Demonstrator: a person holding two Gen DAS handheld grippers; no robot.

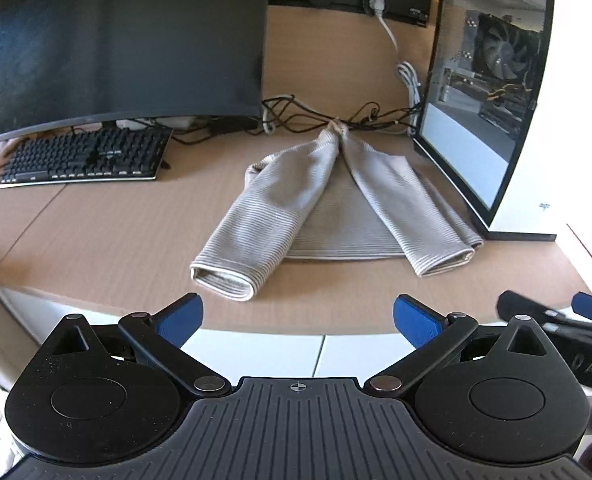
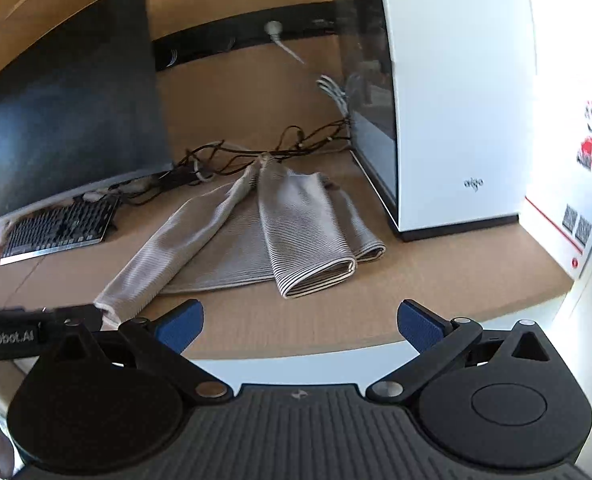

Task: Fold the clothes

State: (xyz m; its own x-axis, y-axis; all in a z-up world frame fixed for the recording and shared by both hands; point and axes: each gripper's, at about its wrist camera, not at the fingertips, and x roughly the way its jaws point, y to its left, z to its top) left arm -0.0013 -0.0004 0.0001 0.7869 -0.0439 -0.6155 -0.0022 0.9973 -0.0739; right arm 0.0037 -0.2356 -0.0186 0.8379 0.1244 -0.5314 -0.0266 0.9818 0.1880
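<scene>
Left wrist view: the grey striped sweater (image 1: 336, 208) lies flat on the desk (image 1: 96, 240), just left of the white PC case (image 1: 536, 120), both sleeves folded inward and angled toward the near desk edge. The left gripper (image 1: 298, 320) is spread wide and holds nothing; likewise the right gripper (image 2: 300, 324). Both hover short of the desk edge, garment straight ahead. The sleeve axes run away from the tongs (cuffs nearest). By judgement, the left sleeve cuff (image 1: 224, 280) lies closer to the left gripper, the right sleeve cuff (image 2: 320, 276) to the right.
</scene>
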